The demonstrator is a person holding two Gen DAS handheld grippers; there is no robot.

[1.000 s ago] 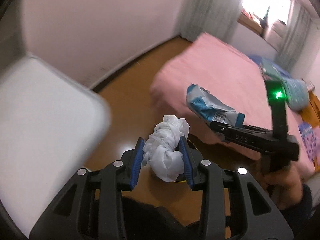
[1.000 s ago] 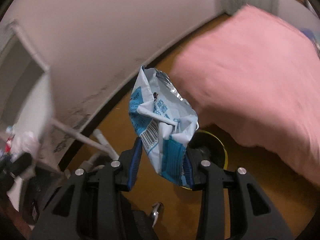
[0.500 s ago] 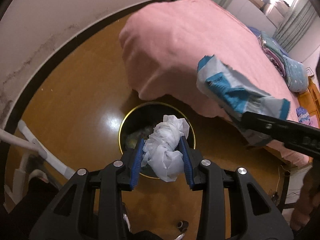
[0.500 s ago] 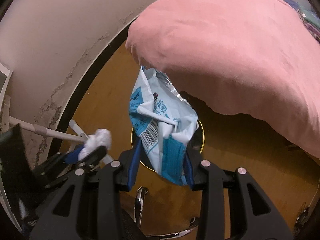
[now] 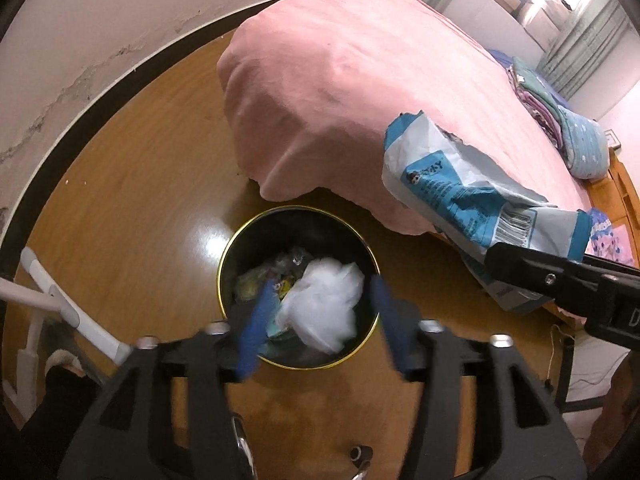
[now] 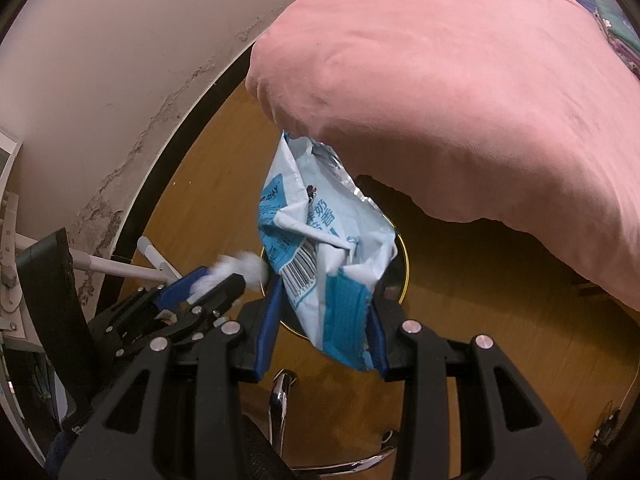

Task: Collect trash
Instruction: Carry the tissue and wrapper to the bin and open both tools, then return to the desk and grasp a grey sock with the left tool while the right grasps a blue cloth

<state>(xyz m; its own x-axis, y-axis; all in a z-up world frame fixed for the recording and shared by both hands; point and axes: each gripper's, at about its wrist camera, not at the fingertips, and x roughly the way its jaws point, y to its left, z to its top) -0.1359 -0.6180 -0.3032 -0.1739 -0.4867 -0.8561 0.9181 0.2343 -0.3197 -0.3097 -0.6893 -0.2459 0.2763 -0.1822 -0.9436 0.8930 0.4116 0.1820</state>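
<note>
your left gripper (image 5: pixel 316 320), fingers spread wide, hangs over the bin (image 5: pixel 298 294) with the tissue wad (image 5: pixel 326 310) loose between them, while your right gripper (image 6: pixel 322 320) clamps the snack bag (image 6: pixel 324 248), pointing lengthwise at the bin mouth.

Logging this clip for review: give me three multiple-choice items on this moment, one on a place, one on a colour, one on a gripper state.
1. Where is the white wad?
A. on the bed
B. over the open bin
C. on the floor by the wall

2. What colour is the bin rim?
A. gold
B. red
C. white

3. How is the right gripper?
A. open and empty
B. not in view
C. shut on the blue-and-white wrapper

Answers: 1 B, the wad shows against the bin's dark inside between the spread fingers of the left gripper; 2 A, a thin gold ring edges the black bin; 3 C, both pads press the blue-and-white wrapper.
</note>
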